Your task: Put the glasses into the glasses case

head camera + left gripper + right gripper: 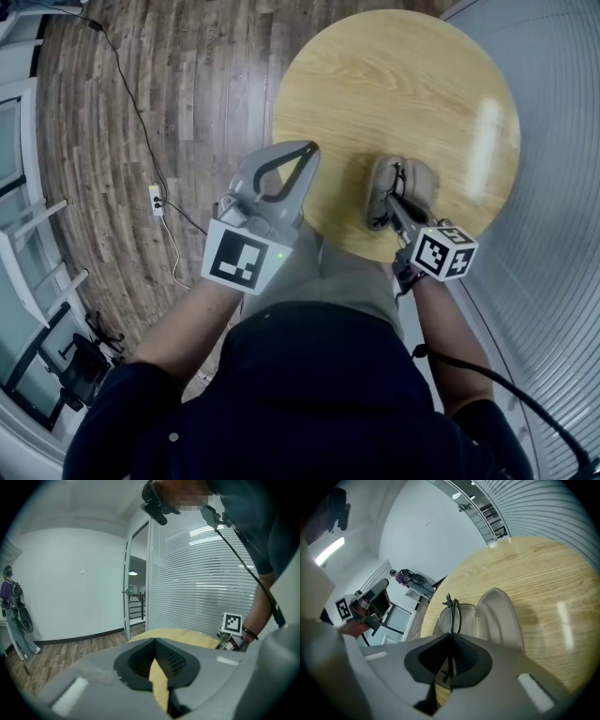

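Pinching the glasses (pixel 451 611), the right tool (pixel 451 635) is aimed into the open case (pixel 500 616); the left tool (pixel 310 148), pressed together, is held clear at nine o'clock.

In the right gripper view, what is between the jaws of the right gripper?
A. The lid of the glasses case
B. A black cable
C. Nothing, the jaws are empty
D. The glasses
D: the right gripper is shut on the thin dark frame of the glasses, holding them over the open glasses case.
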Demonstrator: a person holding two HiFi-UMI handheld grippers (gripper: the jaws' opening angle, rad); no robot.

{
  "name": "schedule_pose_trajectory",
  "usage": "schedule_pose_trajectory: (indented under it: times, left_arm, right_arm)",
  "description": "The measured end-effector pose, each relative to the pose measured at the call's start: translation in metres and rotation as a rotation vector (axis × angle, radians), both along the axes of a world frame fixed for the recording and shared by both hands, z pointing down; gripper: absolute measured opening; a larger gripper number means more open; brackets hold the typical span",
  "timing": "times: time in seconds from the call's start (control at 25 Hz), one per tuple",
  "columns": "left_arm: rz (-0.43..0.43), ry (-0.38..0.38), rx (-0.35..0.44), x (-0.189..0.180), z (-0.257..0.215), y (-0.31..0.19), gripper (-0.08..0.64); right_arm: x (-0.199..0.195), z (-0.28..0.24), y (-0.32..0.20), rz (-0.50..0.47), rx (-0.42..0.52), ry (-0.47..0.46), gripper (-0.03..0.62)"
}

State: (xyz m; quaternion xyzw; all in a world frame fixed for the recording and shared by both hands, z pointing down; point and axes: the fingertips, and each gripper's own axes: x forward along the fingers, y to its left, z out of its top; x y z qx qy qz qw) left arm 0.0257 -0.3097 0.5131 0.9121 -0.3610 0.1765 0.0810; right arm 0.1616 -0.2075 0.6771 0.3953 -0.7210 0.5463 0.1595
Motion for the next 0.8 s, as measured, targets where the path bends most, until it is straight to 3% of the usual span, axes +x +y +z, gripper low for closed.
schedule_pose_trajectory:
  times: [0.8]
  left_arm:
    - [-0.058, 0.008, -0.045, -0.020, 0.004, -0.009, 0.006]
  right_arm:
    - [-0.008, 0.028, -0.005, -0.045, -0.140, 0.038, 0.023]
